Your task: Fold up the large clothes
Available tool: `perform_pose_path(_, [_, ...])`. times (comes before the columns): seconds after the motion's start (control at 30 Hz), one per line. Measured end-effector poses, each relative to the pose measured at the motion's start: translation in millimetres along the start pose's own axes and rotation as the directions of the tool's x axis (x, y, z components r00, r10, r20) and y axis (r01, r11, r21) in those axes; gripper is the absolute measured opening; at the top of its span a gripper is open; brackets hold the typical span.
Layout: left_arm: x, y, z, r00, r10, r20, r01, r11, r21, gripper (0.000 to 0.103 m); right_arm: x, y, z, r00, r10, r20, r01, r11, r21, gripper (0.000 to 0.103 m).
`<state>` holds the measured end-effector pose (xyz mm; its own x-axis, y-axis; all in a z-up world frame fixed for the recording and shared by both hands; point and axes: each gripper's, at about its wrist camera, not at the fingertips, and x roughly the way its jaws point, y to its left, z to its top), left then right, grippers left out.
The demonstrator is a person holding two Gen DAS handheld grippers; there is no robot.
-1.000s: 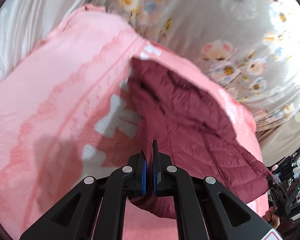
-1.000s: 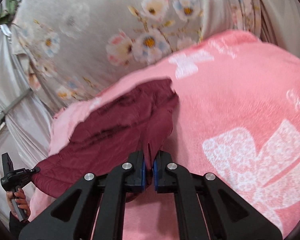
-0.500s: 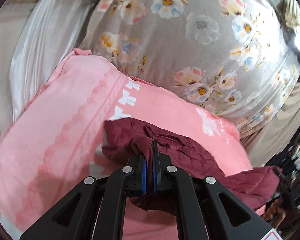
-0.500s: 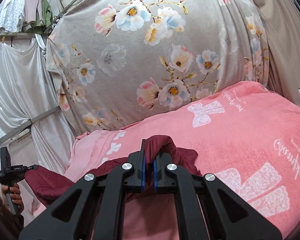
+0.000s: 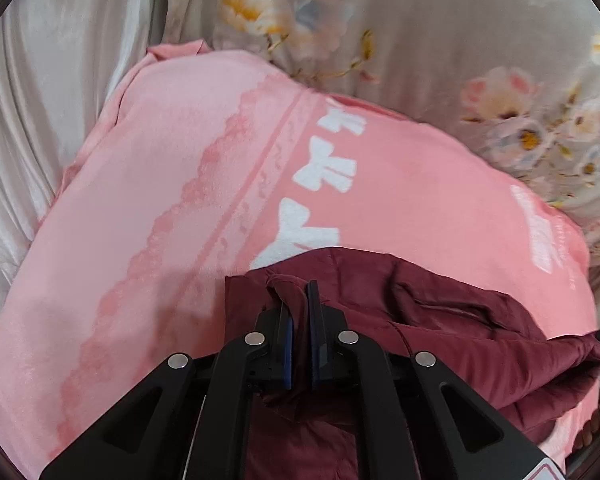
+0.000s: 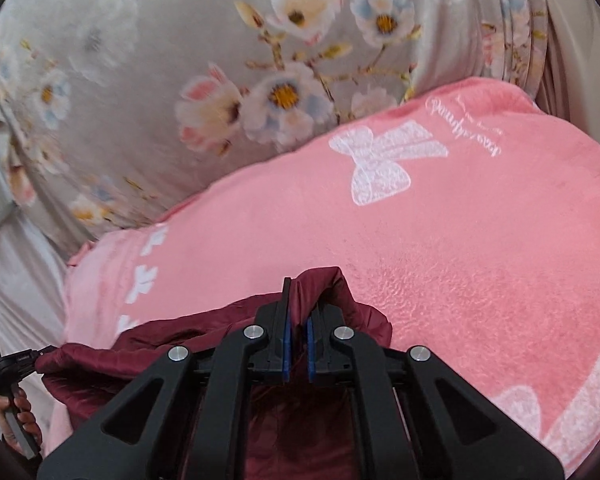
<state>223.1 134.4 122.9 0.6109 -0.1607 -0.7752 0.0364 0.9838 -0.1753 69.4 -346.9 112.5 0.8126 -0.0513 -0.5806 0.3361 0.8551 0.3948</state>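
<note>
We hold the maroon jacket [image 5: 452, 328] at two spots — our left gripper [image 5: 298, 304] pinches a bunched edge, jaws narrow on cloth, and our right gripper [image 6: 298, 304] clamps another fold likewise. The garment sags between them, low over the near part of the pink blanket [image 6: 460, 240]. We judge folding barely begun — nothing lies flat or squared yet.

White script lettering runs across the pink blanket [image 6: 460, 208] beside a bow. It sits upside down and cannot be read.
</note>
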Motion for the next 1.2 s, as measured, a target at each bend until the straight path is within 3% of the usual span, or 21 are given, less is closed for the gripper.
perform_pose_path(0.2, [73.7,-1.3,1.0,0.996,0.056,-0.063,-0.057,0.998,-0.002,0.011,62.5,-7.7,-3.6,0.996,-0.069,-0.058,0.070,0.997,0.020,0.005])
perform_pose_path(0.47, [107.2,2.6,-2.8,0.999,-0.003,-0.034,0.002,0.999,-0.033,0.015,105.0,-26.4,-18.4,0.988,-0.093,-0.123,0.099,0.994,0.046,0.007])
perform_pose_path(0.63, [81.2,10.0,7.1,0.998,-0.061,0.004,0.061,0.996,-0.057,0.015,85.9,-34.1,-10.6,0.995,-0.031,-0.094,0.040,0.994,0.103,0.019])
perform_pose_path(0.73, [58.0,13.8,16.5,0.994,-0.104,0.030,0.106,0.993,-0.045,0.017,59.3,-31.3,-2.5,0.999,-0.028,-0.026,0.030,0.994,0.102,0.043])
perform_pose_path(0.77, [52.9,14.6,19.9,0.993,-0.111,0.028,0.112,0.993,-0.044,0.017,50.1,-30.3,-0.5,1.000,-0.029,0.004,0.028,0.994,0.102,0.056])
perform_pose_path(0.8, [47.9,15.7,23.3,0.993,-0.116,0.024,0.117,0.992,-0.043,0.018,38.7,-29.4,1.9,0.999,-0.028,0.036,0.025,0.995,0.100,0.058])
perform_pose_path(0.87, [35.0,20.6,30.9,0.992,-0.120,0.039,0.122,0.991,-0.052,0.022,25.3,-26.1,4.6,0.998,-0.035,0.060,0.029,0.995,0.093,0.058])
perform_pose_path(0.9, [29.2,23.2,33.6,0.993,-0.099,0.065,0.103,0.993,-0.057,0.031,21.1,-24.0,4.4,0.997,-0.030,0.068,0.024,0.996,0.085,0.058])
perform_pose_path(0.93, [14.7,27.8,37.5,0.990,0.001,0.144,0.010,0.997,-0.078,0.057,15.8,-18.9,3.5,0.997,-0.025,0.075,0.020,0.998,0.067,0.058])
perform_pose_path(0.97, [3.1,29.9,40.0,0.975,0.076,0.209,-0.057,0.994,-0.095,0.065,12.9,-13.5,1.7,0.997,-0.025,0.075,0.021,0.999,0.049,0.058])
perform_pose_path(1.03, [-10.1,27.0,43.9,0.959,0.114,0.260,-0.096,0.992,-0.080,0.064,12.7,5.3,-5.6,0.998,-0.007,0.055,0.008,1.000,-0.015,0.058])
perform_pose_path(1.2, [-8.2,-30.5,34.1,0.983,-0.009,0.183,-0.011,0.995,0.103,0.063,41.6,77.2,-32.1,0.999,0.010,-0.039,-0.019,0.971,-0.237,0.043])
